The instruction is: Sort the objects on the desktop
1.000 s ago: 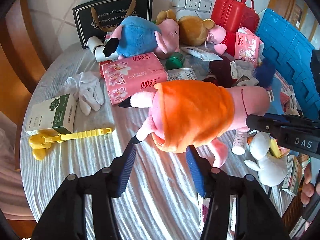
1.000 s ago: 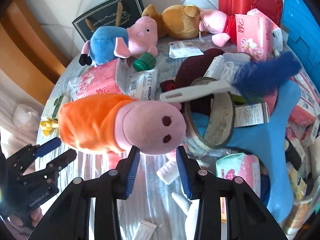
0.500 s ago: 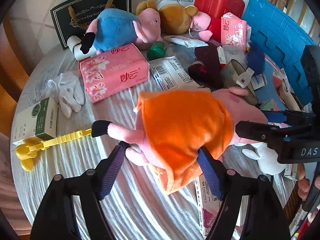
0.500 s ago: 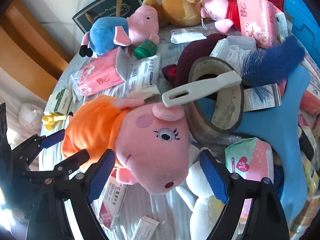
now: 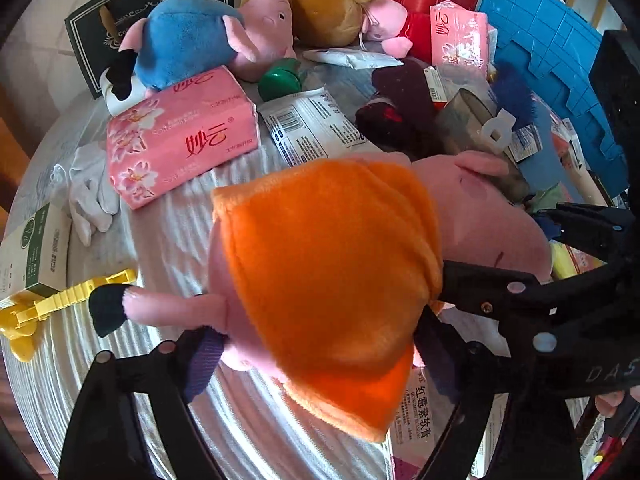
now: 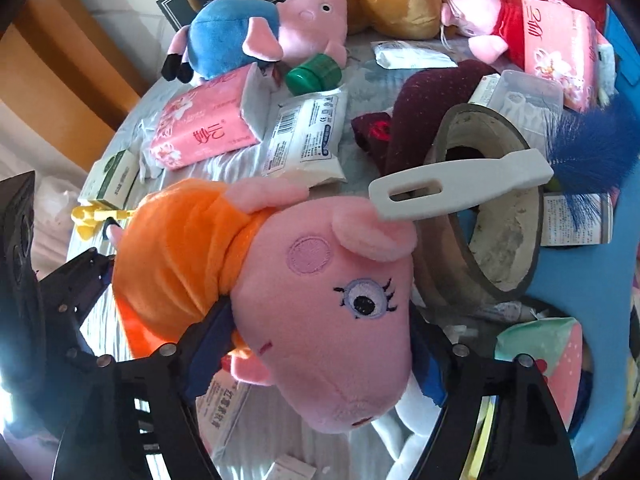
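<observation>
The pig plush in the orange dress [image 5: 340, 264] is lying across the near middle of the cluttered table [image 5: 172, 240], and both tongs are around it. The left gripper [image 5: 316, 364] sits spread wide around the dress end, pads touching but not obviously squeezing. The right gripper [image 6: 320, 352] straddles the head, also wide, no firm pinch that I can see. Looks like the grab step of sorting, so next both need to close on the soft body and lift it clear of the medicine box [image 5: 416, 408] underneath, probably toward the other plush toys [image 5: 208, 36] at the far edge. Containers: a clear plastic box [image 6: 524, 96] far right, contents too blurry to tell, and a blue crate [image 5: 560, 64] whose inside isn't visible.
</observation>
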{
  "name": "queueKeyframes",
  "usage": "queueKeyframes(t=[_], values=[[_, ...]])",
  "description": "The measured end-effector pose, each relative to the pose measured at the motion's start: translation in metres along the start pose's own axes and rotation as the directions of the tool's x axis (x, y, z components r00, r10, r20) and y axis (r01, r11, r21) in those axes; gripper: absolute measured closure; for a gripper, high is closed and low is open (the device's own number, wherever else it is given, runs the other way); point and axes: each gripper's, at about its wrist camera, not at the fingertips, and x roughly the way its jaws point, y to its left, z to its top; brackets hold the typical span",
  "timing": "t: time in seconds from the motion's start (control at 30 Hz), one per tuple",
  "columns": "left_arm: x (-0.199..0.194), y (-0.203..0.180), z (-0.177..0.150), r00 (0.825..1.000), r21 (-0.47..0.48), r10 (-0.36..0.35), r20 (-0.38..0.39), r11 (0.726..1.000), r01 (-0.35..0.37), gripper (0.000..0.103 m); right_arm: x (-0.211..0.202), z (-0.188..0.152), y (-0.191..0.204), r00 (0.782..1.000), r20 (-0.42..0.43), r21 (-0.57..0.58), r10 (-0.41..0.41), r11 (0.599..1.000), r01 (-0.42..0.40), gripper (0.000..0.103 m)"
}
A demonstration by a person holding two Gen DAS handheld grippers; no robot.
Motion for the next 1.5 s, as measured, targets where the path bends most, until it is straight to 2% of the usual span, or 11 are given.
queueKeyframes(t=[0.07,0.23,0.4,0.6,0.77,0.83,0.93,1.07,1.2,1.3,1.5], values=[[-0.008,-0.002,-0.001,1.000,0.001,0.006,0.019,1.000,-0.006,0.027,-0.006,-0.002,0.000,1.000,0.013,-0.003,0.008,1.000,-0.008,0.031],[-0.045,-0.006,0.003,0.994,0.009,0.043,0.099,0.999,-0.044,0.027,-0.039,-0.001,0.009,0.995,0.095,-0.037,0.034,0.999,-0.031,0.033],[-0.096,-0.012,0.017,0.975,0.001,0.088,0.205,0.996,-0.090,0.027,-0.087,0.008,0.023,0.979,0.195,-0.084,0.064,0.995,-0.048,0.032],[-0.157,-0.034,0.032,0.931,-0.006,0.122,0.343,0.992,-0.128,0.027,-0.157,0.014,0.034,0.945,0.320,-0.143,0.072,0.989,-0.027,0.032],[-0.196,-0.072,0.048,0.883,-0.006,0.138,0.449,0.989,-0.151,0.027,-0.217,0.017,0.019,0.905,0.419,-0.175,0.073,0.985,0.001,0.032],[-0.209,-0.096,0.058,0.859,-0.001,0.140,0.493,0.987,-0.160,0.027,-0.242,0.015,0.003,0.882,0.466,-0.176,0.072,0.984,0.013,0.032],[-0.225,-0.148,0.078,0.821,0.029,0.132,0.555,0.984,-0.178,0.027,-0.284,0.011,-0.034,0.841,0.538,-0.168,0.057,0.985,0.040,0.032],[-0.233,-0.238,0.113,0.768,0.073,0.083,0.635,0.983,-0.167,0.026,-0.345,0.002,-0.112,0.781,0.624,-0.132,0.008,0.987,0.096,0.032],[-0.224,-0.345,0.156,0.739,0.134,-0.019,0.674,0.986,-0.098,0.026,-0.404,-0.013,-0.208,0.722,0.685,-0.056,-0.094,0.982,0.180,0.032],[-0.211,-0.431,0.188,0.740,0.198,-0.085,0.668,0.978,-0.067,0.026,-0.441,-0.023,-0.289,0.704,0.691,0.026,-0.167,0.978,0.206,0.032],[-0.185,-0.566,0.240,0.776,0.307,-0.177,0.605,0.952,-0.022,0.026,-0.493,-0.044,-0.421,0.688,0.670,0.174,-0.281,0.959,0.222,0.031]])
